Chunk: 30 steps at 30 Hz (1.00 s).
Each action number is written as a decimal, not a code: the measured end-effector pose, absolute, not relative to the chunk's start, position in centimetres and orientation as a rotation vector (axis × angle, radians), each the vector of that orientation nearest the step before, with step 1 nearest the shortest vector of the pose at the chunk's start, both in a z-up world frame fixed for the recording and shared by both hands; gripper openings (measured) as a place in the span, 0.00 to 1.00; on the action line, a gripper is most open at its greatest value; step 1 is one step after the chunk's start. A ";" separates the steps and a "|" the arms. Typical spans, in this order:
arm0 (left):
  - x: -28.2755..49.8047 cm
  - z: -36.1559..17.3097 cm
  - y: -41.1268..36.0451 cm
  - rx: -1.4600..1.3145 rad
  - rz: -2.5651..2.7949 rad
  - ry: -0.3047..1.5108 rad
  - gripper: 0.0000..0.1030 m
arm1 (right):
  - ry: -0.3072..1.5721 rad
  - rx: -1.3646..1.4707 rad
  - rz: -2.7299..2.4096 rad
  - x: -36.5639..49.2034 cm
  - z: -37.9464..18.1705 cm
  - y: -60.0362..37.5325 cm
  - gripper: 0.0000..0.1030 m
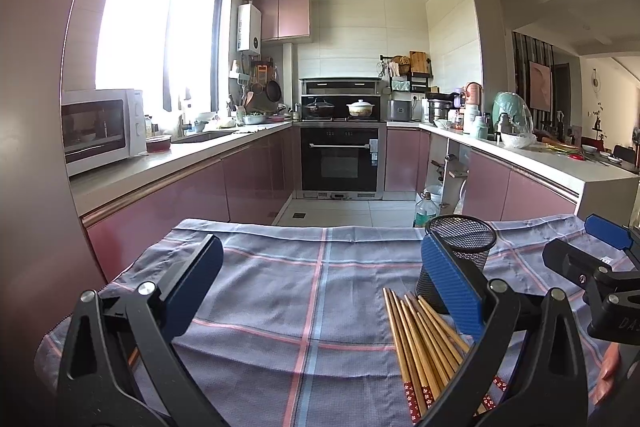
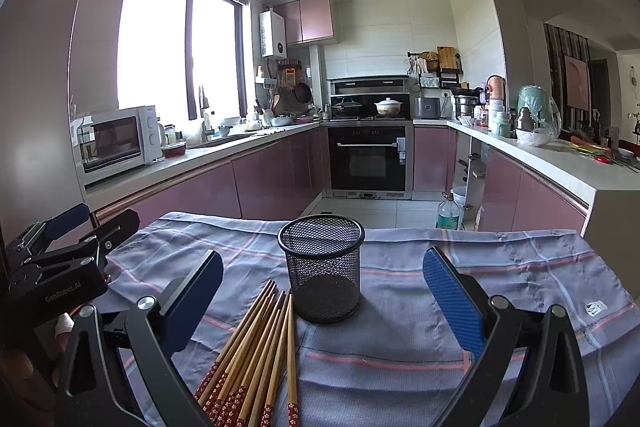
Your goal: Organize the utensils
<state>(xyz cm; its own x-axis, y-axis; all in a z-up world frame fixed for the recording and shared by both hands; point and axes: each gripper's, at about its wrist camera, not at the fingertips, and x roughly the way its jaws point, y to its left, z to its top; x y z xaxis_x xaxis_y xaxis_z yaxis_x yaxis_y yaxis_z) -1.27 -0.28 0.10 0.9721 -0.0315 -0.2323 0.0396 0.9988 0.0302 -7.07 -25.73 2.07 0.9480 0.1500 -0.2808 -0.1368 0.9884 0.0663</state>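
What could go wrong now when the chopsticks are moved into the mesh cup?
1. The chopsticks lie bunched and touching, so a grasp may lift several or scatter them.
2. The mesh cup looks light and stands unheld; a push may tip it.
3. The wrinkled cloth may slide.

A table covered by a blue-grey checked cloth (image 2: 400, 347) carries an upright black mesh cup (image 2: 322, 267) and, just beside it, a loose bundle of bamboo chopsticks (image 2: 256, 351)
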 end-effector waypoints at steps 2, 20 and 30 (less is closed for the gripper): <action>-1.3 0.1 -0.3 0.034 -0.034 0.233 0.95 | 0.289 0.047 0.148 -7.1 2.1 -25.7 0.94; -1.3 0.2 -0.2 0.032 -0.036 0.231 0.95 | 0.290 0.061 0.159 -7.0 2.0 -26.0 0.94; -1.4 0.4 -0.2 0.031 -0.040 0.231 0.95 | 0.293 0.060 0.162 -6.8 2.0 -25.9 0.94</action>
<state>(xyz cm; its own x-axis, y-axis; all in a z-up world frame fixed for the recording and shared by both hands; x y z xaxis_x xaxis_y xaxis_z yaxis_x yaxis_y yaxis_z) -1.38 -0.24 0.36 0.9725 -0.0358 -0.2299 0.0429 0.9988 0.0257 -6.83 -25.91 1.99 0.9445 0.1679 -0.2822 -0.1505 0.9852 0.0825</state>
